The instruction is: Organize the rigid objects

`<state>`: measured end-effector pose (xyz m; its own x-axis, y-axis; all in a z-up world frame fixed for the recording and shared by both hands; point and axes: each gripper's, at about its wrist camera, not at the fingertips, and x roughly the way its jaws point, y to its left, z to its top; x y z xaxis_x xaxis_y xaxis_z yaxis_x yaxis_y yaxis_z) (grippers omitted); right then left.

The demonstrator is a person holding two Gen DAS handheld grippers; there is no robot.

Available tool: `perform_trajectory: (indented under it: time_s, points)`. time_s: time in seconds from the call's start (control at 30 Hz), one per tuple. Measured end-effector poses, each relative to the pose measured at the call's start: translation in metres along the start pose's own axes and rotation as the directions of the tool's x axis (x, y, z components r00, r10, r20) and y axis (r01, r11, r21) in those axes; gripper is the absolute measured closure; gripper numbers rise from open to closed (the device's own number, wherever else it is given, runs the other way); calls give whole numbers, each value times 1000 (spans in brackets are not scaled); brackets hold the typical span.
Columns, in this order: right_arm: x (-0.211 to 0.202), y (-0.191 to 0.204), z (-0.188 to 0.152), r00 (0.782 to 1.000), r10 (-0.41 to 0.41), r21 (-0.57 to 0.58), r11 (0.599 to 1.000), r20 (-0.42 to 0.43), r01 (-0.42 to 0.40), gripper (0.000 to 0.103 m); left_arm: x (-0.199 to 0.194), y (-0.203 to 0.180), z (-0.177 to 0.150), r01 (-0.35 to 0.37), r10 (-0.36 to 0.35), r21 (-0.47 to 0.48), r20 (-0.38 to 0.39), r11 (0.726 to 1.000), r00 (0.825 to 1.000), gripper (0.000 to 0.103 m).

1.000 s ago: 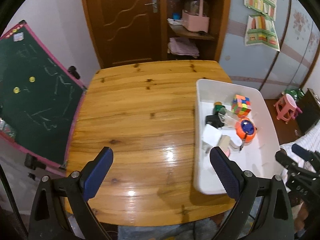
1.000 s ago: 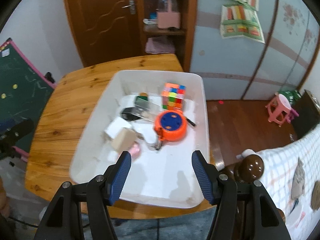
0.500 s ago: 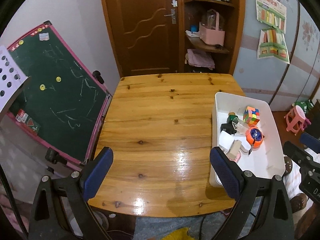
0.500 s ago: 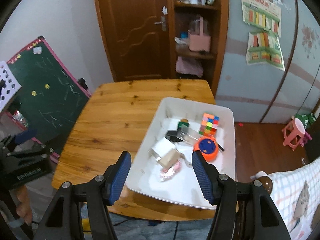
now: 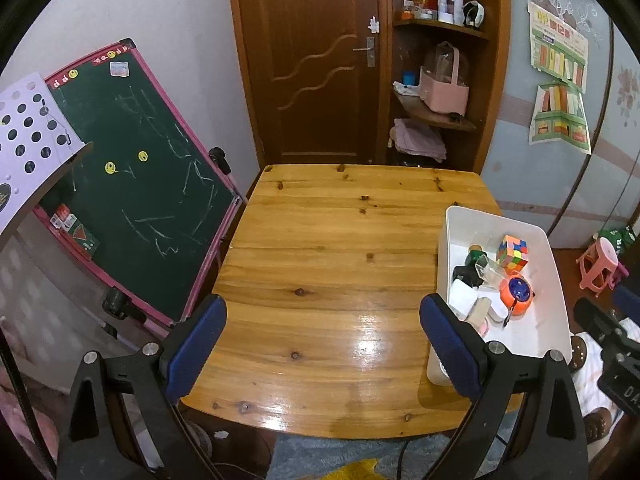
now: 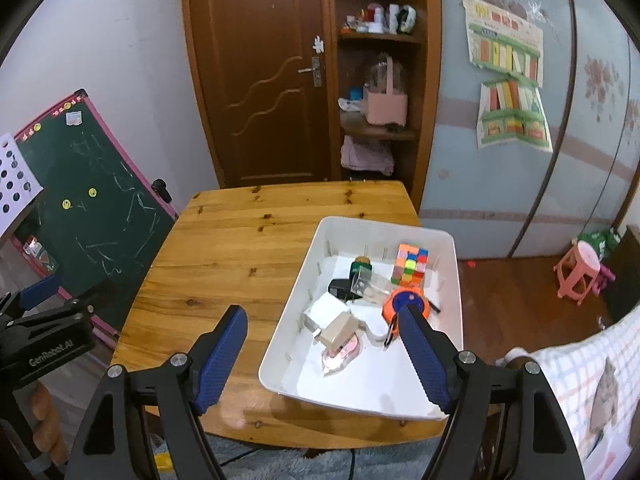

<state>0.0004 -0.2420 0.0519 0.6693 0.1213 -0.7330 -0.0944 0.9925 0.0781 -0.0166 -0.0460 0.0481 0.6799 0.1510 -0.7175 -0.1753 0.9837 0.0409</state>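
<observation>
Both grippers held high above the wooden bench [image 5: 320, 280], pointing down at a slant. Left gripper [image 5: 322, 346] with fingers spread wide, nothing between them, over bare wood. Right gripper [image 6: 320, 356] with fingers just opened further, spread and empty, above the near end of the white bin [image 6: 448, 240]. Bin on the right side of the bench. Inside: colour cube [image 6: 409, 264] at the far right, orange tape measure [image 6: 404, 304] nearer, green bottle [image 6: 361, 267], black block [image 6: 340, 286], white box [image 6: 326, 308], tan block [image 6: 340, 328], pink item [image 6: 340, 354] nearest. Chalkboard [image 5: 132, 184] at left.
</observation>
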Motion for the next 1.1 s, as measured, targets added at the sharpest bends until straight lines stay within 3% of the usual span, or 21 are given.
perform_trajectory:
  time_s: [0.17, 0.53, 1.1]
  points:
    - [7, 1, -4, 999, 0, 1, 1000, -36, 0, 24, 0, 0, -1, -11, 11, -6, -2, 1000, 1000, 5]
    - [0, 9, -4, 1000, -6, -22, 1000, -7, 6, 24, 3, 6, -2, -7, 7, -14, -16, 1000, 1000, 5]
    - [8, 12, -2, 999, -12, -27, 1000, -31, 11, 24, 16, 5, 0, 12, -12, -8, -45, 1000, 999, 5]
